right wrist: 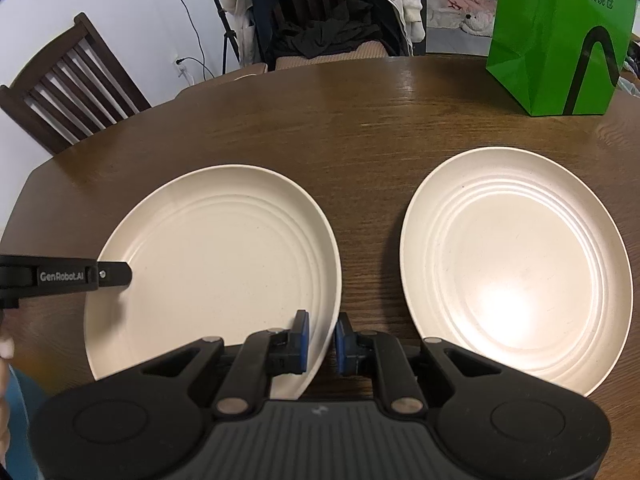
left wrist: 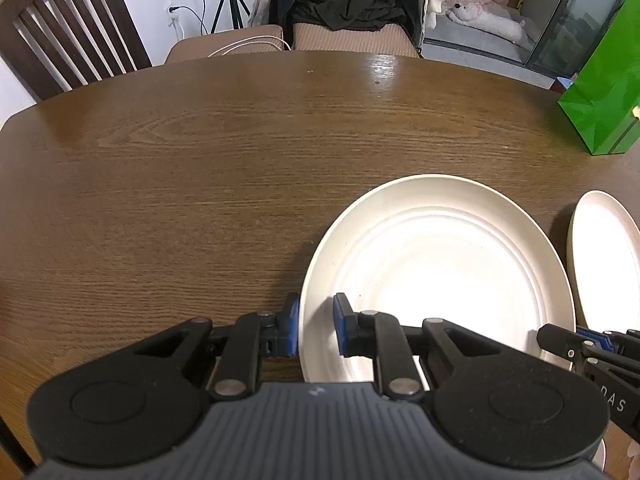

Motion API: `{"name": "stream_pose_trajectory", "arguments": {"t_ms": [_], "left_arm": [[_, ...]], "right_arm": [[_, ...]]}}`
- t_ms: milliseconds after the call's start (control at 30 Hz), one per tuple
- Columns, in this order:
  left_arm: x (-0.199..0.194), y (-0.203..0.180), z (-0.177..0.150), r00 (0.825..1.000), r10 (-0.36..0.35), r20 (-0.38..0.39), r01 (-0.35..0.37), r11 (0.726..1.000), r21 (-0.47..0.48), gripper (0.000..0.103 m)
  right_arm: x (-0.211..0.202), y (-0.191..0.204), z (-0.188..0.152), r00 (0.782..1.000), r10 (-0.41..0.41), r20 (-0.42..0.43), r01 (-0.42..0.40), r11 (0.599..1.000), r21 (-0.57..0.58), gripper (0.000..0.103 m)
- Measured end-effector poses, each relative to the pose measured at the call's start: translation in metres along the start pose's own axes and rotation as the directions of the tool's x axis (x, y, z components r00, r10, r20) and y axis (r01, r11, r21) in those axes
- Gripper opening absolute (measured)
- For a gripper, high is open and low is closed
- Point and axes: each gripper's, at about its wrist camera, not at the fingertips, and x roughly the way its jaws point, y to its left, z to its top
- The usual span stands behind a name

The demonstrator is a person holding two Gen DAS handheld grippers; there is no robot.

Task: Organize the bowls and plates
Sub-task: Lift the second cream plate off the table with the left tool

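Two cream plates are set side by side on the brown wooden table point(right wrist: 360, 128), apart from each other. The left plate point(right wrist: 224, 256) is gripped at both sides: its left rim is straddled by the left gripper point(left wrist: 316, 330), one blue pad outside and one inside the rim, and its right rim is clamped by the right gripper point(right wrist: 322, 342) in the same way, the jaws nearly closed on the thin edge. The right plate point(right wrist: 516, 264) is touched by neither gripper. A green paper bag point(right wrist: 560, 36) is stood upright near the table's far right edge. Wooden chairs point(right wrist: 68, 84) are seen beyond the table.
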Motion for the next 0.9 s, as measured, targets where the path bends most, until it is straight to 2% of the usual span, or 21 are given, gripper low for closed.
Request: {"name": "stream_pose_trajectory", "arguments": {"t_ms": [900], "left_arm": [[-0.061, -0.007, 0.004, 0.996, 0.016, 0.084, -0.017, 1.000, 0.008, 0.018]], "right_arm": [[-0.054, 0.007, 0.000, 0.996, 0.017, 0.085, -0.017, 1.000, 0.001, 0.013]]}}
